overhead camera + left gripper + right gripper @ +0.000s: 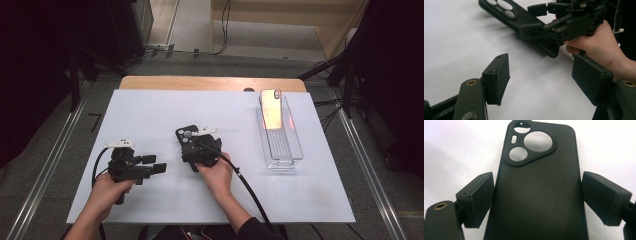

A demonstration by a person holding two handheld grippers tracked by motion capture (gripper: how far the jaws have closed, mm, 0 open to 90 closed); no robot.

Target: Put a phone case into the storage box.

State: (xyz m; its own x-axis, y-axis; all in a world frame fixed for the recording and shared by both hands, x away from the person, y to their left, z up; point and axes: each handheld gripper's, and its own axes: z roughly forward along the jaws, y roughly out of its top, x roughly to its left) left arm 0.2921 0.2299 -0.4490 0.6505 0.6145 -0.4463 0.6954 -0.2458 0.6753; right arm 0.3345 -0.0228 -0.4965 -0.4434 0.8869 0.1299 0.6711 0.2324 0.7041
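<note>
The black phone case [536, 195] lies flat on the white table sheet [150, 110], back side up, near the middle of the table. Its camera cut-outs face away from the person, at the far end of the case. In the high view the case [181, 133] projects just beyond the front of the right gripper [192, 142], which covers most of its near half.

The right gripper straddles the case across its width. In the right gripper view the case rises between the two black jaws, one pad at each long edge. The left pad meets the left edge; at the right pad contact cannot be confirmed, as a thin gap may remain. The jaws stand at a narrow setting matched to the case width. The left gripper view shows the right gripper [541, 18] with its jaws over the case [524, 20], and the right hand [599, 47] behind it.

The left gripper [155, 165] rests well to the left of the case, apart from it, with the jaws wide apart and nothing between them. The left hand [107, 192] holds it low over the sheet.

A clear plastic bin [285, 150] stands at the right of the table, well apart from the case. A phone [271, 107] leans inside the bin at its far end.
</note>
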